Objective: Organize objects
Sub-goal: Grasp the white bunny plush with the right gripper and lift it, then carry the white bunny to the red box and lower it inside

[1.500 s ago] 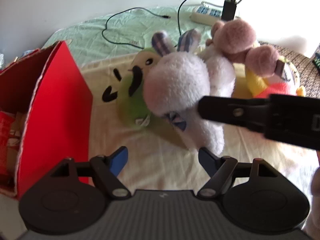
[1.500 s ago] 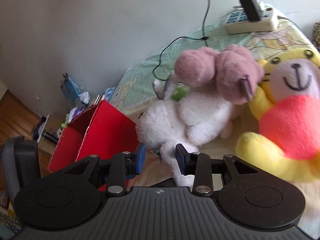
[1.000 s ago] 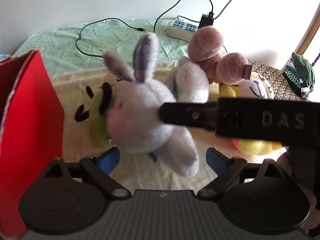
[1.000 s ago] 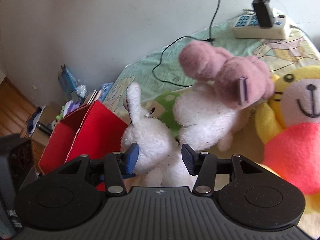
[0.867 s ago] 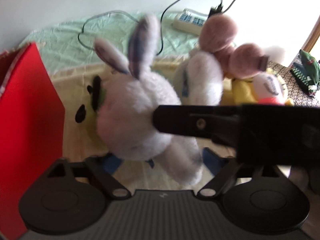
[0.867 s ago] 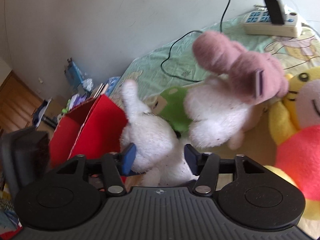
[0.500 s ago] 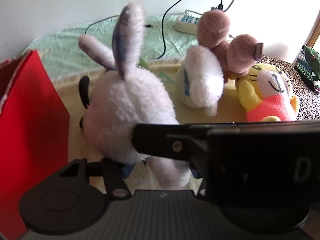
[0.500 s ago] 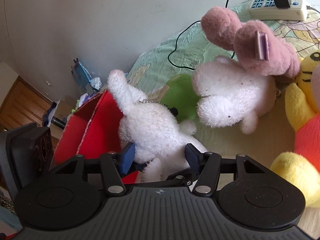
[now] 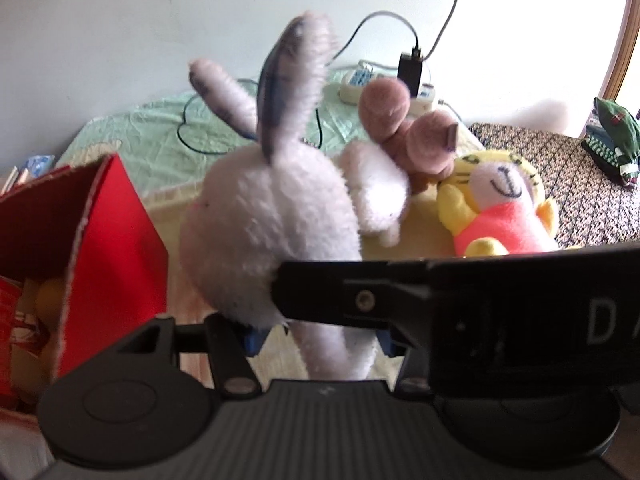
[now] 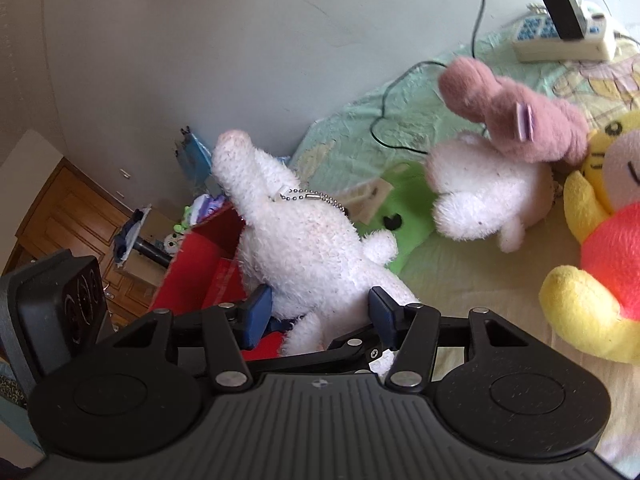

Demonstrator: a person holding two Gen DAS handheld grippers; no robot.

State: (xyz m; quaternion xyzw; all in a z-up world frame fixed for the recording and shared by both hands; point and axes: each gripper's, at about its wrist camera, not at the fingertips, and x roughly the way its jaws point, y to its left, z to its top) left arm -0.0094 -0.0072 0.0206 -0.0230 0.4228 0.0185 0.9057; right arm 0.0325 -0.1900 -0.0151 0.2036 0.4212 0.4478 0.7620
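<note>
A white rabbit plush (image 9: 276,232) with long grey-striped ears hangs in the air, upright. My right gripper (image 10: 319,312) is shut on its lower body (image 10: 316,256); in the left wrist view it reaches in from the right as a black bar (image 9: 360,300). My left gripper (image 9: 320,338) sits just below, open, with the rabbit's leg hanging between its blue pads (image 9: 252,340). An open red cardboard box (image 9: 112,240) stands to the left, close beside the rabbit, with items inside.
On the bed lie a white plush with pink ears (image 9: 380,188), a yellow tiger plush in a red top (image 9: 504,208) and a flat green plush (image 10: 404,208). A power strip with cables (image 10: 560,40) rests by the wall. Floor clutter sits beyond the box.
The right gripper has lifted the rabbit off the bed and carried it left toward the red box. The rabbit's leg now hangs between the left gripper's pads.
</note>
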